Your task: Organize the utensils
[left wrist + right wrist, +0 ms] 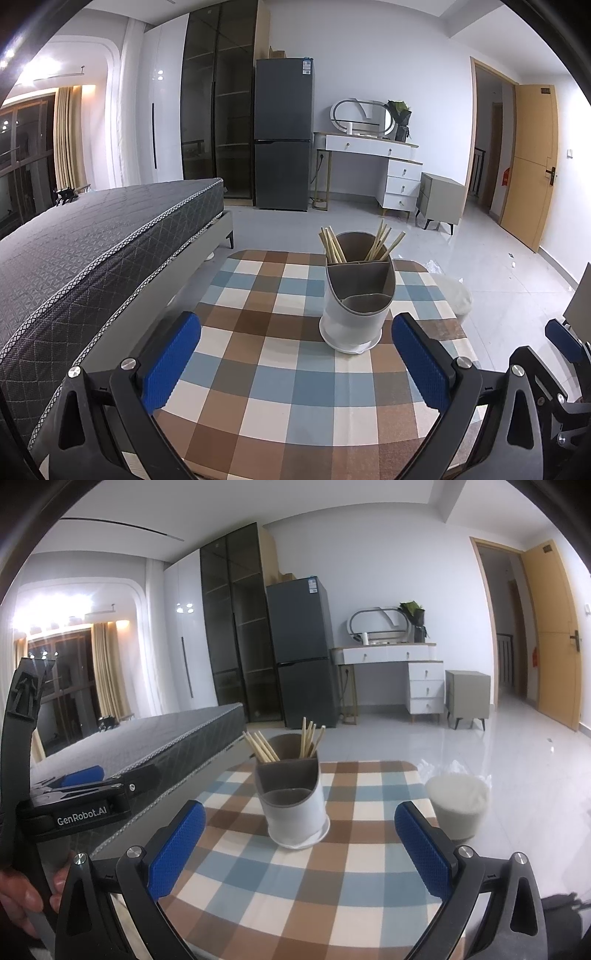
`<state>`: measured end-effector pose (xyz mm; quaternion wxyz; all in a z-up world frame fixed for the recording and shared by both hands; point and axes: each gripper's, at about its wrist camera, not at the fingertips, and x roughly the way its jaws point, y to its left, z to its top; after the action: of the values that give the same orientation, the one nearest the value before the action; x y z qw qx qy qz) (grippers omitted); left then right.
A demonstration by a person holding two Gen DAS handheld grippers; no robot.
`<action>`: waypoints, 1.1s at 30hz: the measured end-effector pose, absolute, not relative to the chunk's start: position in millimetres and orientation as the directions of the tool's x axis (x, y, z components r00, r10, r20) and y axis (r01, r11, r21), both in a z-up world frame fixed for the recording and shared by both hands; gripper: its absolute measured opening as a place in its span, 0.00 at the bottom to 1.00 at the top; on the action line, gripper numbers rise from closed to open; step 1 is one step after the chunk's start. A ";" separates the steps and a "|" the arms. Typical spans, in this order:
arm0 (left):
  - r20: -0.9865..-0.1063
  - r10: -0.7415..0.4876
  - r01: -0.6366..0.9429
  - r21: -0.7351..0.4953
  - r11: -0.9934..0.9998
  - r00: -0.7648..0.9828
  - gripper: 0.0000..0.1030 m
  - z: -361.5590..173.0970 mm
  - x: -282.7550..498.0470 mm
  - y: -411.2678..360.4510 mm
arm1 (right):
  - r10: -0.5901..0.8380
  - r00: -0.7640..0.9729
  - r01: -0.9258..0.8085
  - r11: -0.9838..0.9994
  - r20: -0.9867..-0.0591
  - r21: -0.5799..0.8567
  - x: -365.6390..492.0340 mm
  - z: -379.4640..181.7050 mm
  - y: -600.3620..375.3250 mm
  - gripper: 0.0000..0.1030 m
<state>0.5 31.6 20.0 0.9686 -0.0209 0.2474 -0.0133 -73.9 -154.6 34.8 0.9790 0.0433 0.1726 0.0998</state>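
A white and grey utensil holder [356, 299] stands on the checked tablecloth [280, 391]. It has three compartments. Wooden chopsticks [332, 245] stand in its back left compartment and more chopsticks [384, 242] in its back right one; the front one looks empty. My left gripper [295, 363] is open and empty, just short of the holder. In the right wrist view the holder [293, 799] stands ahead of my right gripper [300, 847], which is open and empty. The left gripper [79, 794] shows at the left, above the bed's edge.
A grey bed [92, 243] runs along the table's left side. A white bin [458, 806] stands on the floor past the table's right edge. A fridge [282, 133], a dressing table [373, 162] and an open door [528, 162] are far behind.
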 end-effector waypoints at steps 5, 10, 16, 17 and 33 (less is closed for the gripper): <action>-0.479 -0.036 0.015 -0.046 0.999 0.877 0.98 20.0 0.4 31.6 | 0.209 0.920 -0.180 0.977 -0.331 0.118 -73.8 34.8 -154.4 1.00; -0.480 -0.037 0.017 -0.047 0.999 0.876 0.98 19.9 0.4 31.1 | 0.210 0.920 -0.181 0.976 -0.330 0.118 -74.0 35.0 -154.9 1.00; -0.480 -0.038 0.017 -0.048 0.999 0.877 0.98 19.8 0.5 31.0 | 0.210 0.919 -0.180 0.977 -0.334 0.119 -73.9 34.8 -155.4 1.00; -0.479 -0.038 0.017 -0.048 0.999 0.877 0.98 19.9 0.3 30.8 | 0.210 0.919 -0.180 0.977 -0.333 0.118 -73.8 34.9 -155.4 1.00; -0.481 -0.041 0.019 -0.050 0.999 0.876 0.98 19.7 0.1 30.9 | 0.207 0.919 -0.179 0.977 -0.336 0.114 -74.0 34.4 -156.4 1.00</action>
<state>0.1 30.9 19.7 0.9682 -0.0216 0.2486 -0.0156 -74.0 -156.4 34.4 0.9786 0.0407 0.1760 0.0986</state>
